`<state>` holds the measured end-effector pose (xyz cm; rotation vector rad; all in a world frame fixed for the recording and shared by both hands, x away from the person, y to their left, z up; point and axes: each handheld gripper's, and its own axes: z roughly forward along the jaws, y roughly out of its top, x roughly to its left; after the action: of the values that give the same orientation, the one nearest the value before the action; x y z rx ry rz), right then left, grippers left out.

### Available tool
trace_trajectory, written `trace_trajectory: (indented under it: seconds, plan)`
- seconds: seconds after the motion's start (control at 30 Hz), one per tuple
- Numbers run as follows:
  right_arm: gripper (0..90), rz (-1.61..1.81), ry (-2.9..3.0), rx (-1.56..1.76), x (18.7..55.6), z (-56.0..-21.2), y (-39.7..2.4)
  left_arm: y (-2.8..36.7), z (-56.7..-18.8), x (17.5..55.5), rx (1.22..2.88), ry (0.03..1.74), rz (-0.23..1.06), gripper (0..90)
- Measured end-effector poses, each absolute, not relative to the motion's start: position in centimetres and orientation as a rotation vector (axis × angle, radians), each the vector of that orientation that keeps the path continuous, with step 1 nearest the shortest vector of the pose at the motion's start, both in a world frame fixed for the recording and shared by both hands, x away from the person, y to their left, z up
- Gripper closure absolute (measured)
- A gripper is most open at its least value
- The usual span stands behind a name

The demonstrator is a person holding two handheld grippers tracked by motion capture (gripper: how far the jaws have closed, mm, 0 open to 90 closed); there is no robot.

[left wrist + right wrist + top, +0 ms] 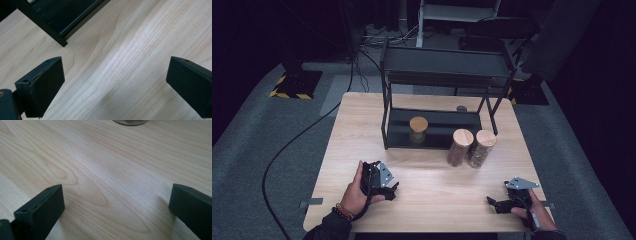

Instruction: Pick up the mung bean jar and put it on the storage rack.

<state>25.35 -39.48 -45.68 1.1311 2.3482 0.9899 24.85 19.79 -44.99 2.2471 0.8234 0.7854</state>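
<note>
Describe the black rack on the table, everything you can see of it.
The rack is a black frame, metal by its look, with slim upright legs and two long shallow shelves, one above the other. It stands upright at the table's far side. One cork-lidded jar sits on the lower shelf; the upper shelf looks bare. Two jars stand just before its right end.

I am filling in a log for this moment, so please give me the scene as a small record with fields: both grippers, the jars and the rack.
left gripper: open, fingers wide apart, low over bare table, holding nothing
right gripper: open, holding nothing, near front right edge
jars on table: two jars with wooden lids, upright, side by side, right of centre
jar in rack: one shorter jar on lower shelf
rack: black, two shelves, at the table's far side
</note>
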Motion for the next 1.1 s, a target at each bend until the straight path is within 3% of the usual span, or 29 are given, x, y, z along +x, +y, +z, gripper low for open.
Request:
trace_trajectory:
  seconds: [1.1]
  plan:
    - [0.1, 0.99, 2.349, 1.129, 25.3, -45.7, -39.5, 26.4, -45.6, 26.0, 2.187, 1.027, 0.496, 0.4]
